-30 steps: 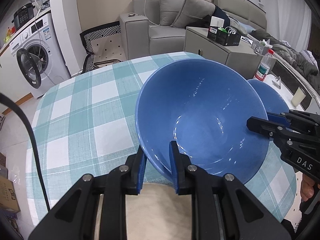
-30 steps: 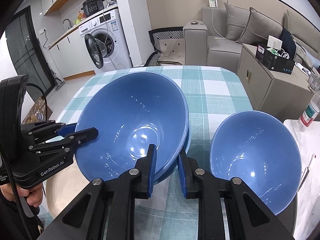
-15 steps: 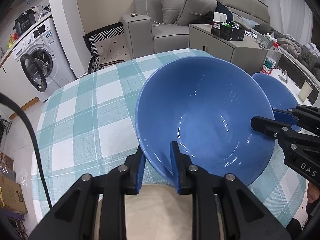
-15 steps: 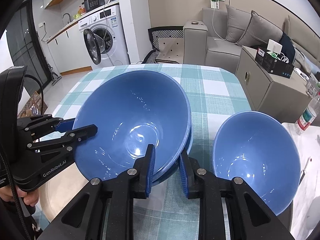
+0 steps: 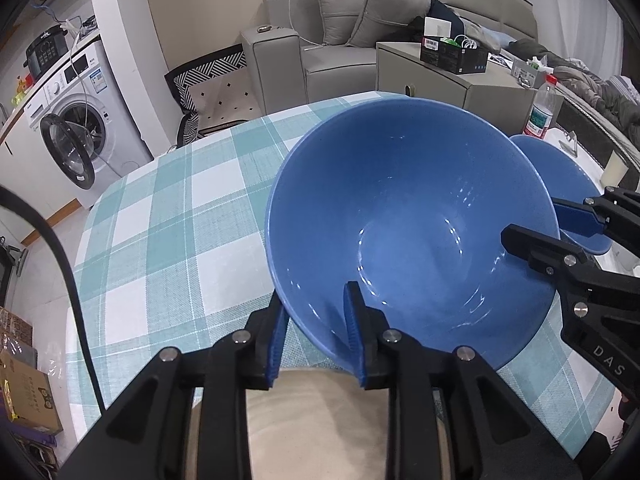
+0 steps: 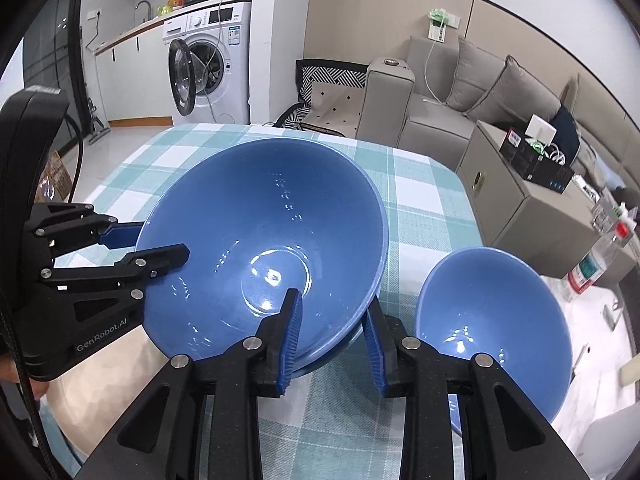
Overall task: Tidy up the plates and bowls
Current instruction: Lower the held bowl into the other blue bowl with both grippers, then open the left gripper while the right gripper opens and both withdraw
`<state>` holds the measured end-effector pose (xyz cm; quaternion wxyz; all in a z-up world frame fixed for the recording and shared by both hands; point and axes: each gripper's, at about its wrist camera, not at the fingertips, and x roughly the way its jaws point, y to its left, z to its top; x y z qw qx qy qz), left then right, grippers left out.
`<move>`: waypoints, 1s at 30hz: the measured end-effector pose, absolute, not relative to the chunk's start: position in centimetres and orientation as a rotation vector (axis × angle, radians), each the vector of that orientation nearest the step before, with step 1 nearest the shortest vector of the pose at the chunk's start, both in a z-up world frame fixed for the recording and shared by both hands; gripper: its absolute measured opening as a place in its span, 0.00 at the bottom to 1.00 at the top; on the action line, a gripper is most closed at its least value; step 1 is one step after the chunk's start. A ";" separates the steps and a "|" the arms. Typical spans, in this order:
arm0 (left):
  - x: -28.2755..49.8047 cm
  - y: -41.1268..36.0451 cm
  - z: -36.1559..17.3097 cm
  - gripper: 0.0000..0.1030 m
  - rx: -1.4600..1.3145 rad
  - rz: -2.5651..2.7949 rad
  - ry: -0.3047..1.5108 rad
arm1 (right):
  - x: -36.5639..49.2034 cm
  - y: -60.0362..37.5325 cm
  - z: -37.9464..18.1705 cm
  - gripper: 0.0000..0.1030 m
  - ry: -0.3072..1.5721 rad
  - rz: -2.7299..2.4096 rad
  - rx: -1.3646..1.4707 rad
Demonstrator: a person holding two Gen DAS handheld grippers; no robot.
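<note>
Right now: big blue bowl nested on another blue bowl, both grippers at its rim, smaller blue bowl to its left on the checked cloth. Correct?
One error: the smaller blue bowl sits to the right of the big blue bowl, not the left, as the right wrist view shows. The rest holds: left gripper and right gripper straddle its rim, jaws opening.

Blue bowls [image 6: 260, 240], teal-white checked tablecloth [image 5: 168, 232].
</note>
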<state>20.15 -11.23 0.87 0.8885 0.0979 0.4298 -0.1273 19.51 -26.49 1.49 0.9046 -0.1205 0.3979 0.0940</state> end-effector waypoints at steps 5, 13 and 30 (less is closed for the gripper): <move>20.1 -11.2 0.8 0.30 0.201 -0.271 0.898 | 19.5 -26.4 1.3 0.35 0.811 0.173 -0.265; 19.9 -11.5 0.8 0.41 0.199 -0.297 0.901 | 19.5 -26.7 1.2 0.48 0.797 0.176 -0.283; 18.9 -10.4 3.6 0.80 0.044 -0.369 0.863 | 17.4 -31.2 4.7 0.99 0.692 0.293 0.036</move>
